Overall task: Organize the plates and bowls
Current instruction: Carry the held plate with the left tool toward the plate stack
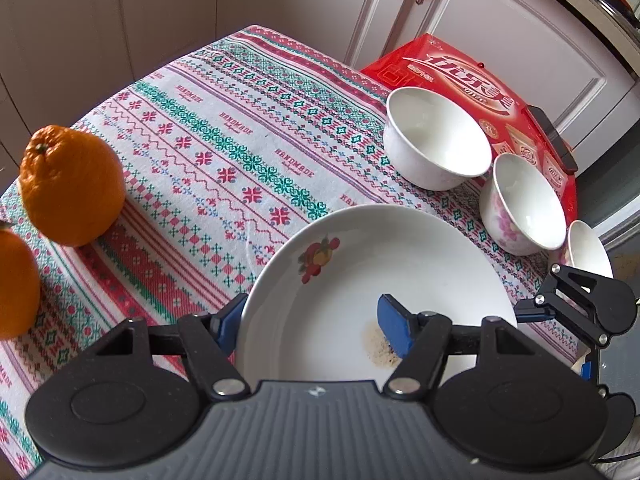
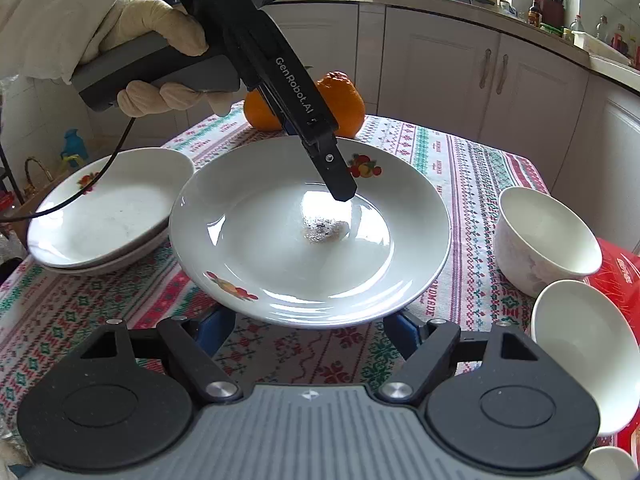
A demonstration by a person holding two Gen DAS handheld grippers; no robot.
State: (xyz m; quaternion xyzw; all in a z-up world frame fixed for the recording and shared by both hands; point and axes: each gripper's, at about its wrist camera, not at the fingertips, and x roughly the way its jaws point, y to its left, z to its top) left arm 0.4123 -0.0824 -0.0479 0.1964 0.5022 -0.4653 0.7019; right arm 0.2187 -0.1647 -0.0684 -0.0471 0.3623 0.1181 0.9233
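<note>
Nearest the left wrist camera, the left gripper (image 1: pixel 316 326) had its jaws set wide around the near rim of the plate (image 1: pixel 360 280): the left blue pad sat outside the rim, and the right pad (image 1: pixel 394 330) sat inside the dish, beside a brownish speckled stain. Whether the pads actually pressed the rim could not be told.

The plate was white and shallow, with a glossy glaze, a broad sloping rim and small red-and-yellow fruit motifs (image 2: pixel 364 166) printed on it. From the right wrist view it appeared tilted or lifted at its near edge above the patterned tablecloth (image 2: pixel 460 184), with a greyish crusty patch (image 2: pixel 324 230) at its centre.

The right gripper (image 2: pixel 310 334) was spread open, its blue pads just under the plate's near rim and holding nothing.

To the left of the plate in that view lay a stack of two similar plates (image 2: pixel 108 208), touching or nearly touching it. To the right stood a white bowl (image 2: pixel 544 236), a second white bowl (image 2: pixel 588 344) nearer the camera, and both sat near a red carton (image 2: pixel 624 276).

From the left view three bowls ran in a row: a plain one (image 1: pixel 436 140), a pink-flowered one (image 1: pixel 524 204), and one partly hidden (image 1: pixel 588 248).

Farther off sat two oranges (image 1: pixel 72 184), with cream cabinets (image 2: pixel 492 72) beyond.
</note>
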